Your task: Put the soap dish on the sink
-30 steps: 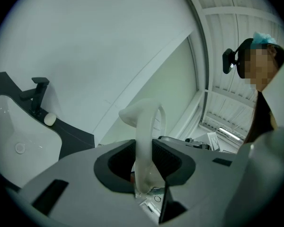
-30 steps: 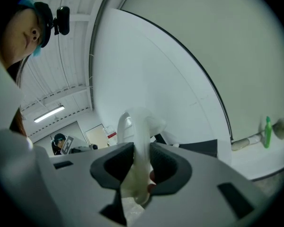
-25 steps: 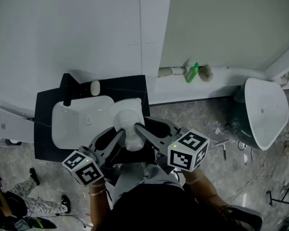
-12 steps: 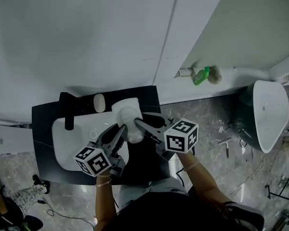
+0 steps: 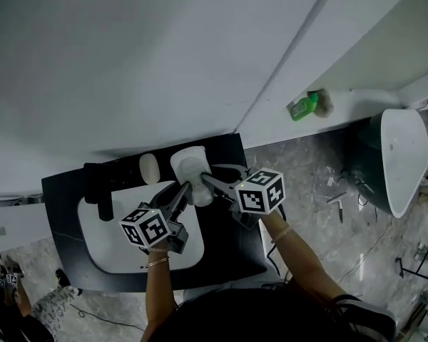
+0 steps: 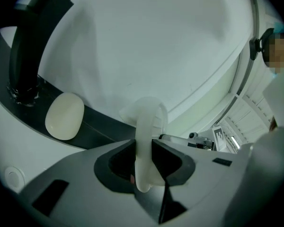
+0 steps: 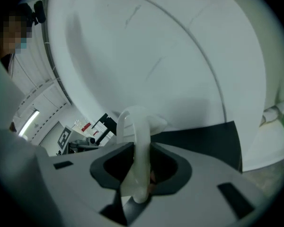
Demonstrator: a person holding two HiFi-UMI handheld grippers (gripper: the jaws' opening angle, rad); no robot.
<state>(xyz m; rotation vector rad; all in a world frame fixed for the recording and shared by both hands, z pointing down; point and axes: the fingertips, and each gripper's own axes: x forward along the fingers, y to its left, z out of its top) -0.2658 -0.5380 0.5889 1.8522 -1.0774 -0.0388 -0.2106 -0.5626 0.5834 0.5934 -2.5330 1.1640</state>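
A white soap dish hangs over the back right corner of the black sink counter, next to the white basin. My left gripper is shut on the dish's near left rim and my right gripper on its right rim. In the left gripper view the dish stands on edge between the left gripper's pads. The right gripper view shows the dish clamped the same way in the right gripper. A cream soap bar lies on the counter just left of the dish.
A black faucet stands at the counter's back left, seen also as a faucet beside the soap bar. The wall rises right behind the counter. A green bottle sits on a pipe and a white fixture stands on the floor to the right.
Both grippers have carried the soap dish together away from the body and down, from above the basin's front to the counter's back right corner beside the soap bar.
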